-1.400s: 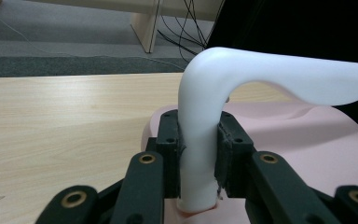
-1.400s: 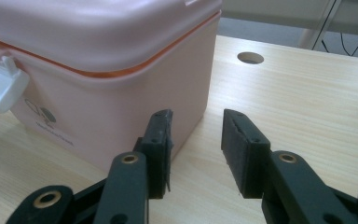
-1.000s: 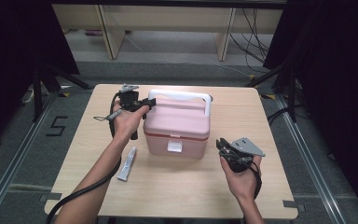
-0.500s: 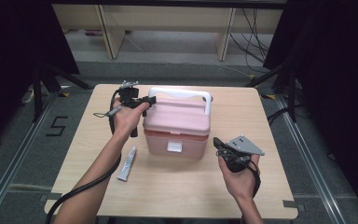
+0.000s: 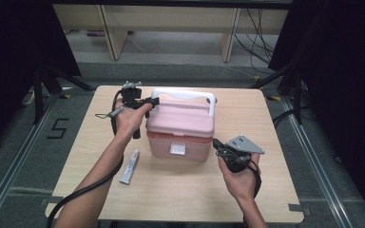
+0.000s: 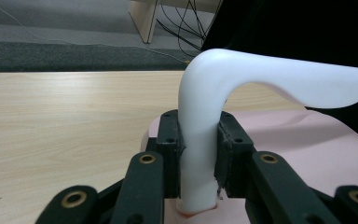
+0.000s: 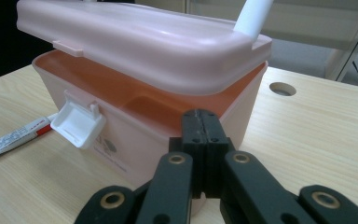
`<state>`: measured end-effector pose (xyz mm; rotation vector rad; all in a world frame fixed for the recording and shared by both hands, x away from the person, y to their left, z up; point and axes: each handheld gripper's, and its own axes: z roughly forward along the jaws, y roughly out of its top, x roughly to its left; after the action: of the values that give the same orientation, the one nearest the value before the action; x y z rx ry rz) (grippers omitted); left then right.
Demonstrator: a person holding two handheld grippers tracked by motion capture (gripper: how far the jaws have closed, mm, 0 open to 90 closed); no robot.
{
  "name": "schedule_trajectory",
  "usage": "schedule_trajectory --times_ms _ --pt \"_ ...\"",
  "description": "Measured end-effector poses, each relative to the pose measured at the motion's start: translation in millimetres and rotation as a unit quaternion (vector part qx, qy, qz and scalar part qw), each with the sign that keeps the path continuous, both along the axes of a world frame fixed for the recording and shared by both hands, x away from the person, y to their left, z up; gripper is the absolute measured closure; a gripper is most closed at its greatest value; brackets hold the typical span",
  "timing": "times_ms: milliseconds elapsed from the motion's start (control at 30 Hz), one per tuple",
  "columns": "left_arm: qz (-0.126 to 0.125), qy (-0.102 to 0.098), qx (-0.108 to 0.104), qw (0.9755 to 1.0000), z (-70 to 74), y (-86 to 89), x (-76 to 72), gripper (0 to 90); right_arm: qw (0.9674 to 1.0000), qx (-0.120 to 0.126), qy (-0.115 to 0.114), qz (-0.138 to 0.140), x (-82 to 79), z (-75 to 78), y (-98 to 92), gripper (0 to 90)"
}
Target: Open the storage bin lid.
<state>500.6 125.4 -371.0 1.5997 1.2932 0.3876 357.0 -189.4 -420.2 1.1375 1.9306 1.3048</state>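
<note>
While tools grip: one box, one tube

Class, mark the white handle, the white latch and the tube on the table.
white handle (image 6: 200,135), left gripper view: its upright end between the pads.
white latch (image 7: 77,122), right gripper view: its open flap.
tube (image 5: 129,166), high view: its middle.

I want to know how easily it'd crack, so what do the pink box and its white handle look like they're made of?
The pink lidded box looks like moulded plastic, slightly translucent, with a soft sheen on its lid. The white arched handle seems smooth, opaque plastic: rounded moulded edges, even gloss.
</note>
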Motion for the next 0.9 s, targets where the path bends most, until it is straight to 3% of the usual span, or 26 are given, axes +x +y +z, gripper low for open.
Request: schedule_trajectory --times_ms 200,233,300,467,567,633,767,800,900 --pt "0.001 0.002 0.0 1.0 0.9 -0.4 0.4 73.3 0.9999 0.004 0.012 -0.003 2.3 -0.4 3.4 90.0" --pt "0.001 0.002 0.0 1.0 0.9 -0.4 0.5 73.3 0.9999 0.008 0.007 -0.006 3.1 -1.3 4.7 90.0" --pt "0.001 0.003 0.0 1.0 0.9 -0.3 0.5 73.3 1.0 -0.006 -0.007 0.001 6.3 -0.9 3.3 90.0" --pt "0.0 0.006 0.0 1.0 0.8 -0.4 0.6 73.2 0.9999 0.01 0.0 0.0 7.7 -1.1 8.1 90.0" --pt "0.001 0.006 0.001 1.0 0.9 -0.6 0.4 73.2 1.0 -0.002 -0.009 0.001 8.6 -0.4 7.4 90.0" --pt "0.001 0.006 -0.001 1.0 1.0 -0.3 0.6 73.2 0.9999 0.01 0.005 0.001 7.7 -0.1 11.0 90.0" --pt "0.001 0.007 -0.001 1.0 1.1 -0.2 0.8 73.2 0.9999 0.006 -0.012 0.001 9.8 -0.8 11.6 90.0" --pt "0.001 0.006 -0.001 1.0 1.1 -0.1 0.8 73.1 0.9999 0.01 -0.002 0.0 8.4 -0.1 12.1 90.0" --pt "-0.004 0.003 -0.003 1.0 0.2 0.9 1.2 72.9 0.9999 0.014 -0.004 -0.003 8.4 -0.1 12.4 90.0"
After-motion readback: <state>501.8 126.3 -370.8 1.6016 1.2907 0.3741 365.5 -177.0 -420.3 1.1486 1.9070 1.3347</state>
